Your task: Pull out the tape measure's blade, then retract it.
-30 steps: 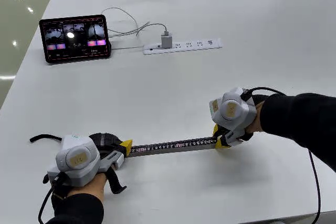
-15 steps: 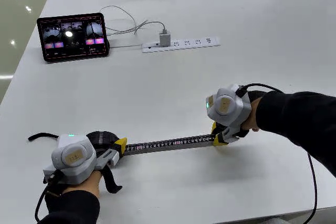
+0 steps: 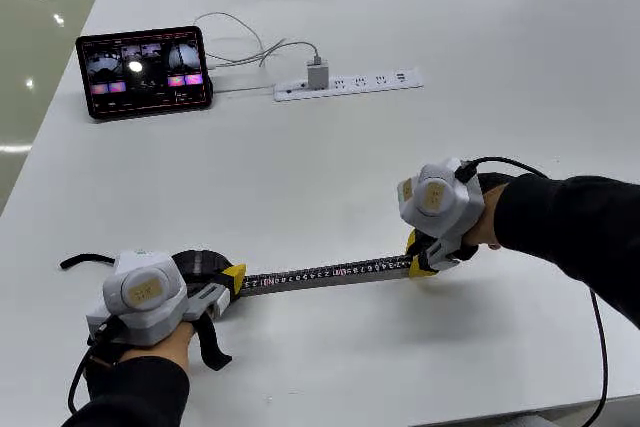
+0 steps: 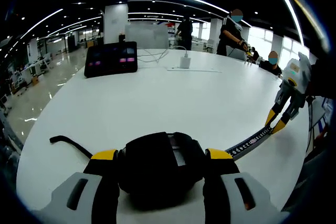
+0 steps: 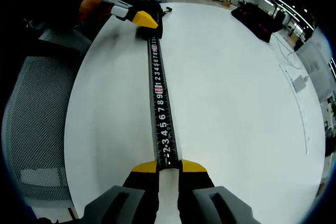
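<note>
Head view: the black tape measure point(image 3: 198, 267) lies on the white table point(image 3: 330, 177) near the front left, gripped across its body by the left gripper point(image 3: 218, 287), whose yellow-tipped jaws are pressed against both sides of the case. The blade point(image 3: 325, 274) runs out of it flat along the tabletop towards the right, its numbered face up. The far end of the blade is pinched in the right gripper point(image 3: 420, 267), which angles down onto the table. A black strap point(image 3: 82, 262) trails from the case to the left.

In the left gripper view the two jaws hug the rounded black case point(image 4: 160, 166), one yellow tip on either side and touching it. The blade point(image 4: 249, 142) leaves to the right and ends at the other gripper point(image 4: 281, 119).

In the right gripper view the jaws are closed on the tip of the blade point(image 5: 160, 103), the yellow tips meeting just at its low numbers. The tape stretches straight away to the case point(image 5: 149, 17) at the far end.

At the back of the table a tablet point(image 3: 142, 72) stands lit. Beside it lies a white power strip point(image 3: 350, 84) with a charger point(image 3: 317, 77) plugged in
</note>
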`<state>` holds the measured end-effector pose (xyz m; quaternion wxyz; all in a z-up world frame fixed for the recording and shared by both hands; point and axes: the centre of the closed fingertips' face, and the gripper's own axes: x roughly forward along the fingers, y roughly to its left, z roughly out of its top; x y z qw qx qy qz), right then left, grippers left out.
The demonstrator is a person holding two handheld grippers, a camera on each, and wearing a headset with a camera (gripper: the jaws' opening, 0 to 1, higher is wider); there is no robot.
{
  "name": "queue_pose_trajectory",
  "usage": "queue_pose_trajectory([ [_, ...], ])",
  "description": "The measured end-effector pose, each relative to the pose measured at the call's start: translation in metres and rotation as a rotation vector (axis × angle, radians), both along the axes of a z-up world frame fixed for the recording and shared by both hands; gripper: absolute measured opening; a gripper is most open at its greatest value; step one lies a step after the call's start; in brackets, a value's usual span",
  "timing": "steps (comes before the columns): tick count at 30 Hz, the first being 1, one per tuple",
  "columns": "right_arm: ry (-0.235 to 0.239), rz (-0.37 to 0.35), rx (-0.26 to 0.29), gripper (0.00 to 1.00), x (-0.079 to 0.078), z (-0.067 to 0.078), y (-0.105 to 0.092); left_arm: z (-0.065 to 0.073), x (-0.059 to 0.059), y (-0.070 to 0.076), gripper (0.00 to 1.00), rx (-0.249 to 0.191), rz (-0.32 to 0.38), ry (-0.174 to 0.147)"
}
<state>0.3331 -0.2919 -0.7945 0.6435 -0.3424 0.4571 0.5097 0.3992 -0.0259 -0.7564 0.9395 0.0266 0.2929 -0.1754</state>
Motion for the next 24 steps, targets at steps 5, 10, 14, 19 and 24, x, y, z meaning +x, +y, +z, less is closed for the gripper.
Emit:
queue_pose_trajectory([
  [5,-0.004,0.001,0.004,0.08,0.0,0.0,0.004,0.0,0.0,0.0,0.59,-0.002,-0.008,0.001],
  [10,0.005,0.005,0.002,0.09,0.0,0.0,0.005,-0.001,0.0,0.0,0.59,-0.002,-0.015,0.01],
  [14,0.008,0.004,0.005,0.09,0.001,0.0,0.007,-0.001,0.0,0.0,0.59,-0.002,-0.017,0.011],
  [19,0.007,0.022,0.007,0.09,0.0,-0.001,0.009,-0.001,0.0,0.0,0.59,-0.003,-0.022,0.013],
  [24,0.009,0.022,0.009,0.09,0.0,-0.001,0.012,-0.002,0.0,0.0,0.59,-0.004,-0.028,0.019],
])
